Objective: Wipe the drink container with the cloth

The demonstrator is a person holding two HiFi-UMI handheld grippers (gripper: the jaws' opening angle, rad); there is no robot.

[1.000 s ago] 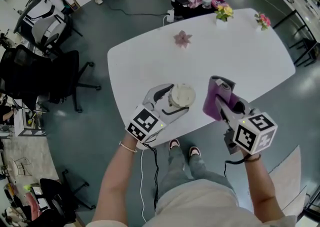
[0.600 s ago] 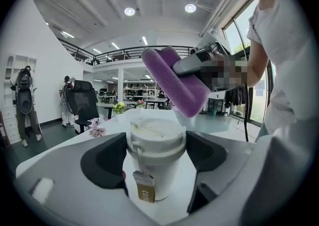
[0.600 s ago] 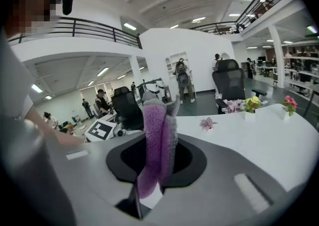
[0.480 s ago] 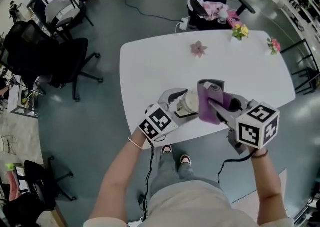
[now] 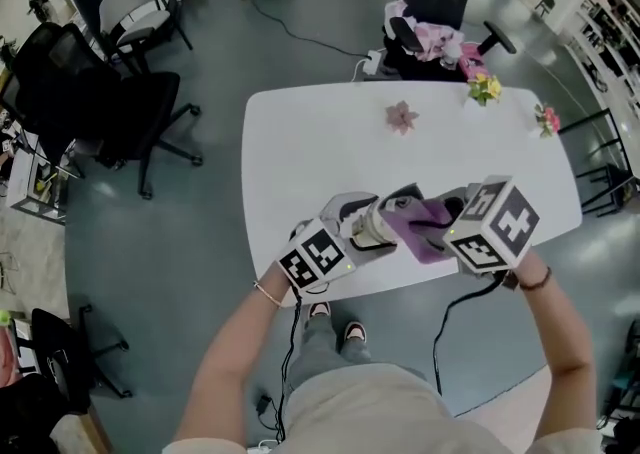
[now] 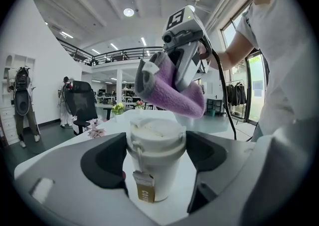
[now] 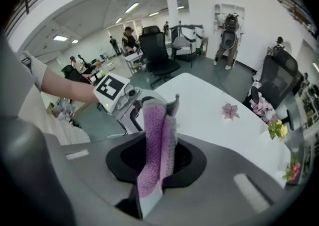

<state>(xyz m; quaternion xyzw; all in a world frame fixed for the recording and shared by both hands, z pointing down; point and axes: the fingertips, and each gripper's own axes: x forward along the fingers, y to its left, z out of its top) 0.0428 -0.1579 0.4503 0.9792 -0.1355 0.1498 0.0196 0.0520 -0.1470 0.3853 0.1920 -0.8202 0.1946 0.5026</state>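
A white lidded paper cup [image 5: 377, 226] with a tag on a string stands near the front edge of the white table [image 5: 300, 147]. My left gripper [image 5: 368, 223] is shut on the cup; in the left gripper view the cup [image 6: 154, 158] sits between both pads. My right gripper [image 5: 428, 229] is shut on a folded purple cloth [image 5: 418, 230]. That cloth [image 6: 172, 90] hangs just above the cup's lid, tilted. In the right gripper view the cloth [image 7: 155, 143] stands upright between the jaws and hides the cup; the left gripper [image 7: 122, 95] shows behind it.
A pink paper flower [image 5: 401, 117] lies mid-table. Yellow flowers [image 5: 485, 89] and pink flowers [image 5: 546, 120] stand at the far right edge. An office chair [image 5: 430, 27] piled with clothes is behind the table; black chairs [image 5: 90, 92] stand at the left.
My right gripper has swung left with the purple cloth, from beside the cup to over its lid. The left gripper keeps hold of the cup.
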